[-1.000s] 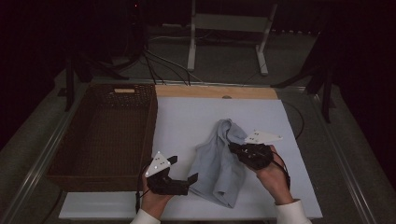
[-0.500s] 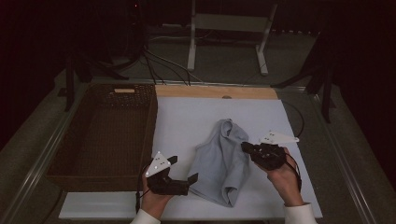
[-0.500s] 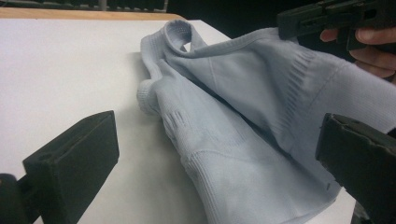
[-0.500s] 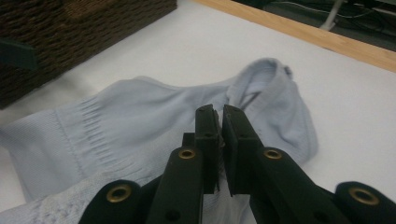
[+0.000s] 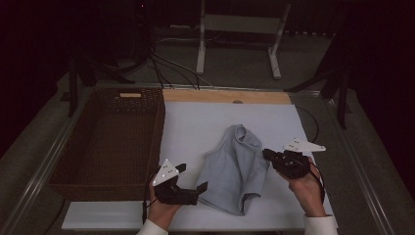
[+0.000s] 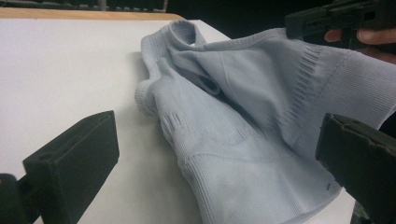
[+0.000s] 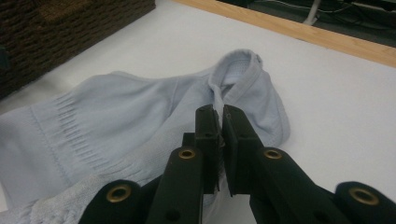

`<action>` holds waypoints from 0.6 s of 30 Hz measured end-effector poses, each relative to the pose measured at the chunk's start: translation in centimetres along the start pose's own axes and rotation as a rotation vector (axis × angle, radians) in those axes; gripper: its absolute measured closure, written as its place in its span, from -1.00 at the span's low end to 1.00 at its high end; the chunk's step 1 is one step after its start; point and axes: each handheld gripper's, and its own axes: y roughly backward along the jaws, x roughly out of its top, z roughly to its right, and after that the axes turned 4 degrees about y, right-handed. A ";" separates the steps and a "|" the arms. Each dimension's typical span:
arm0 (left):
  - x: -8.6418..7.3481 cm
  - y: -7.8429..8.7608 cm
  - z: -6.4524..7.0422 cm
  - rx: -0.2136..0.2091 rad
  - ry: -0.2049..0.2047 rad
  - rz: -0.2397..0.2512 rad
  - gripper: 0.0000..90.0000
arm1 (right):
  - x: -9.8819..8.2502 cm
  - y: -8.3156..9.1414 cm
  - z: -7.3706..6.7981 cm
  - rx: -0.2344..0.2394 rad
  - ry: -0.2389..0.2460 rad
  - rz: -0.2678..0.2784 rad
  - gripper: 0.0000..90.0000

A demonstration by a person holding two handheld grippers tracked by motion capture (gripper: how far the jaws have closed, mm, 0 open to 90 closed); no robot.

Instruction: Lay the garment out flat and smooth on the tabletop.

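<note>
**Spreading the blue garment flat with two tools**

My right tool (image 7: 219, 116) is clamped on a thin edge of the light blue garment (image 5: 235, 169); in the right gripper view the cloth is pinched between the two black jaws, which stand almost together. My left tool (image 5: 188, 188) is apart, its jaws wide, and in the left gripper view the hem of the garment lies between them but the pads do not press on it. The garment rests on the white tabletop (image 5: 195, 125), between my two tools, crumpled, with its collar pointing away from me.

To do this step well, I think I should draw the right tool outward gently and low, so the fabric slides and does not lift in a bunch. The pinch holds only little cloth, so a fast pull could make it slip out. With the left tool I should close on the near hem just in front of it before I pull more; then both sides stretch evenly and the folds open.

What I count: one garment, two tools, one brown wicker basket (image 5: 107, 142) beyond my left tool with nothing visible inside, and one wooden strip (image 5: 225, 96) at the far edge of the tabletop.
</note>
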 end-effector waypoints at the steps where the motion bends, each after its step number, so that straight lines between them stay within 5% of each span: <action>1: 0.0 0.0 0.0 0.000 0.000 -0.001 -0.99 | 0.0 0.1 0.1 -0.002 -0.002 0.001 0.89; 18: 0.0 0.1 -0.1 -0.001 -0.003 0.001 -0.99 | -1.0 1.3 1.3 -0.040 -0.018 -0.003 0.89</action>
